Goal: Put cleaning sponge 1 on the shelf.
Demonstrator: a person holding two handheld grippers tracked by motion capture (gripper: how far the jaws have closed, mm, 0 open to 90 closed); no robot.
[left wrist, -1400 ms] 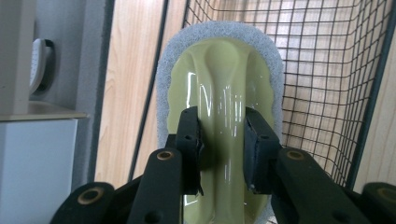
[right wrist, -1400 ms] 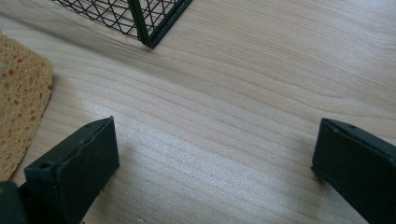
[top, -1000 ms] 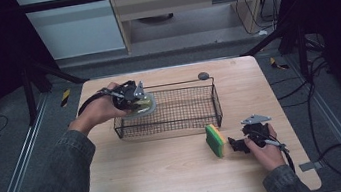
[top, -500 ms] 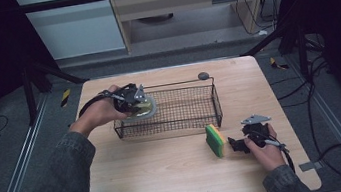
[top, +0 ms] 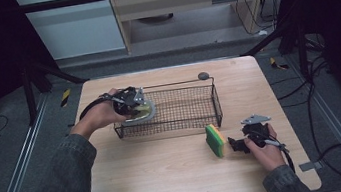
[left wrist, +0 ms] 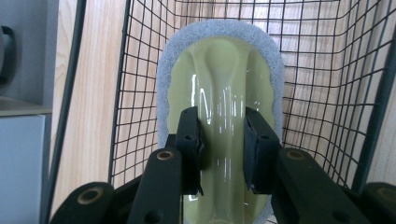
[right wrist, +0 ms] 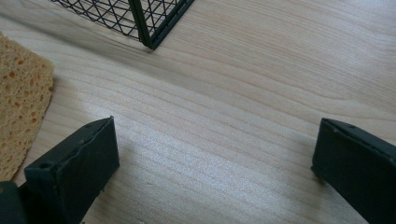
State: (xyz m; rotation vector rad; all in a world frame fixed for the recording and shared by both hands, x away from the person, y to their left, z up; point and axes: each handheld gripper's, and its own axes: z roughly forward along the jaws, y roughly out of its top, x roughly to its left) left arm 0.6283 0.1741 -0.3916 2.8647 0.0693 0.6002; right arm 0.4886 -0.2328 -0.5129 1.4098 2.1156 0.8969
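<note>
left gripper [left wrist: 223, 154] clamped on the scrub pad's handle [left wrist: 224, 93], pad over the left end of the wire basket [top: 215, 100], so lower it flat to the mesh floor before releasing; right gripper [right wrist: 212, 163] wide open, empty, beside the sponge [top: 214, 140]

Table lit evenly; surroundings dark; high view soft
</note>
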